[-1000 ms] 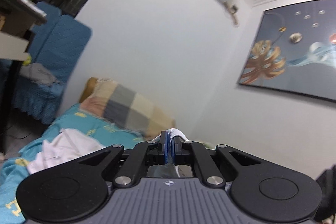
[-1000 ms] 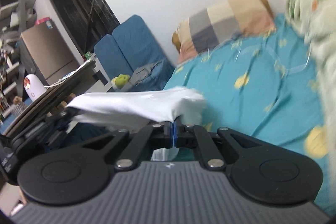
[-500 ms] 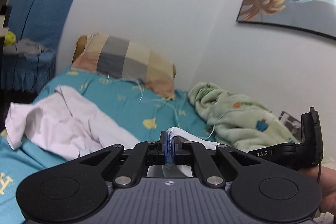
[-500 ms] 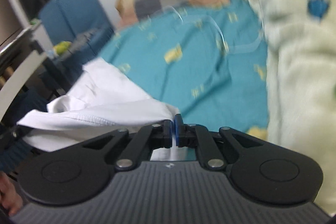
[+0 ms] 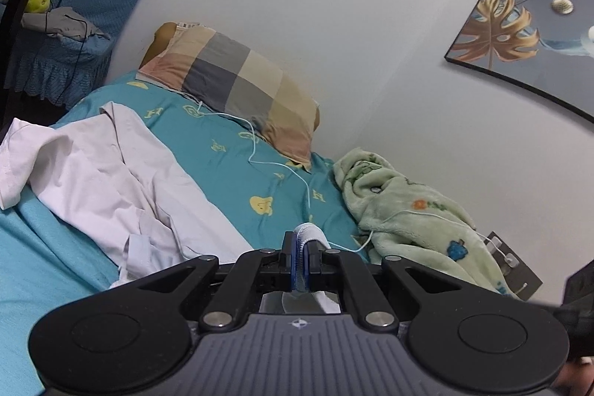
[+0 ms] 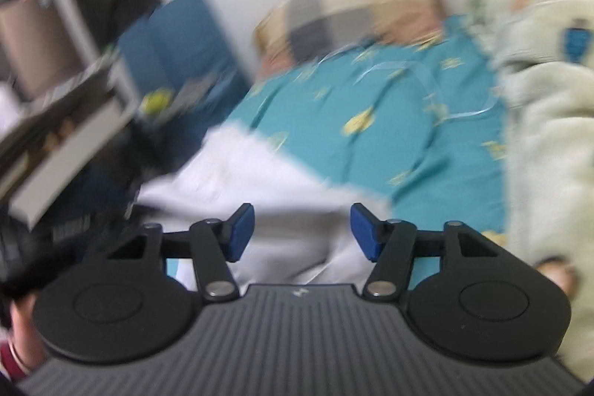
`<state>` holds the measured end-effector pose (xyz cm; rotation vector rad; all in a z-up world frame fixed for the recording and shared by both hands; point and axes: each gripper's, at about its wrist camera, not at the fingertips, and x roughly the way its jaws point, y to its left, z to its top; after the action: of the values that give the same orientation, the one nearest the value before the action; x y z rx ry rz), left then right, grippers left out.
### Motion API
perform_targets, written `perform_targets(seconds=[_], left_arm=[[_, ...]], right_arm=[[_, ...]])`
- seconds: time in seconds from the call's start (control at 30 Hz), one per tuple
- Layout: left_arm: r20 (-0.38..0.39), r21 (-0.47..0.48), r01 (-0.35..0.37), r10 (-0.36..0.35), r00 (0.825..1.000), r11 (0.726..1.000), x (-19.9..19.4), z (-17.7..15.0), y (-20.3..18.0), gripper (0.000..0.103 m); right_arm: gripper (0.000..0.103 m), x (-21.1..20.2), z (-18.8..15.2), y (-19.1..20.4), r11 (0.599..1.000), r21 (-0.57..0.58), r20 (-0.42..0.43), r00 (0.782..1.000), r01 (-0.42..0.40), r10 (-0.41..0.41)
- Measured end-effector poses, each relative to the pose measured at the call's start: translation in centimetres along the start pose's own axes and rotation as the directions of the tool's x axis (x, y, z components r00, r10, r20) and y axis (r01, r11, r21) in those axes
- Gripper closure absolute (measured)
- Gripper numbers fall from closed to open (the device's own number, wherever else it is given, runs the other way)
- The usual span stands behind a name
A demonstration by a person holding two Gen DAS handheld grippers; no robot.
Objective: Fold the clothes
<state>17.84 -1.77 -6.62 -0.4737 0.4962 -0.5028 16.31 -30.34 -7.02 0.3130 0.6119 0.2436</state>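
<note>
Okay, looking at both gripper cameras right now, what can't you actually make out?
- Left wrist view: the white shirt runs under the left gripper; its near hem is hidden by the gripper body.
- Left wrist view: the painting is cut off by the right edge.
- Right wrist view: motion blur smears the pillow and the shelf clutter at left.
- Right wrist view: the right gripper is opening; the cloth's folds below are blurred.

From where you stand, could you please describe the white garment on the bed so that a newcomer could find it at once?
Start at the bed with the teal patterned sheet; below the checked pillow by the wall, along the sheet's left side, lies the crumpled white shirt. Unlike the fluffy pale green blanket opposite, it is thin, plain and smooth.
</note>
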Motion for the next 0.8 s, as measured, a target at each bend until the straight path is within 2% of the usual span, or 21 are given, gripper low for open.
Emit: perform_targets(seconds=[0.1, 0.17, 0.33, 0.53, 0.57, 0.7, 0.8], left_arm=[[-0.009, 0.01, -0.001, 0.002, 1.0, 1.0, -0.2, -0.2, -0.2, 0.099], [-0.012, 0.017, -0.007, 0.007, 1.0, 1.0, -0.1, -0.3, -0.1, 0.099], [-0.032, 0.056, -0.022, 0.024, 0.999, 0.998, 0.1, -0.8, -0.2, 0.099], [-0.054, 0.072, 0.016, -0.012, 0.998, 0.997, 0.9, -1.2, -0.1, 0.099], [-0.054, 0.065, 0.022, -0.019, 0.998, 0.998, 1.1, -1.1, 0.1, 0.099], [-0.058, 0.0, 0.035, -0.035, 0.998, 0.999, 2.3, -0.7, 1.5, 0.099], [-0.045, -0.078, 0.051, -0.055, 0.997, 0.996, 2.5, -0.3, 2.9, 0.099]], right_arm=[[0.044, 2.5, -1.4, 2.6, 0.991, -0.133, -0.059, 0.998, 0.016, -0.024], [0.044, 3.6, -1.3, 3.2, 0.988, -0.151, -0.041, 0.998, 0.034, -0.041], [0.044, 3.6, 1.4, 2.5, 0.991, -0.106, 0.105, 0.992, 0.078, -0.067], [0.044, 5.9, 3.8, -1.3, 0.996, 0.021, 0.087, 0.992, 0.085, -0.087], [0.044, 6.4, 3.7, -2.1, 0.995, 0.054, 0.074, 0.993, 0.087, -0.091], [0.043, 6.0, 2.8, -2.4, 0.994, 0.057, 0.037, 0.995, 0.095, -0.097], [0.043, 3.4, 1.8, 0.2, 0.996, -0.058, 0.051, 0.996, 0.071, -0.068]])
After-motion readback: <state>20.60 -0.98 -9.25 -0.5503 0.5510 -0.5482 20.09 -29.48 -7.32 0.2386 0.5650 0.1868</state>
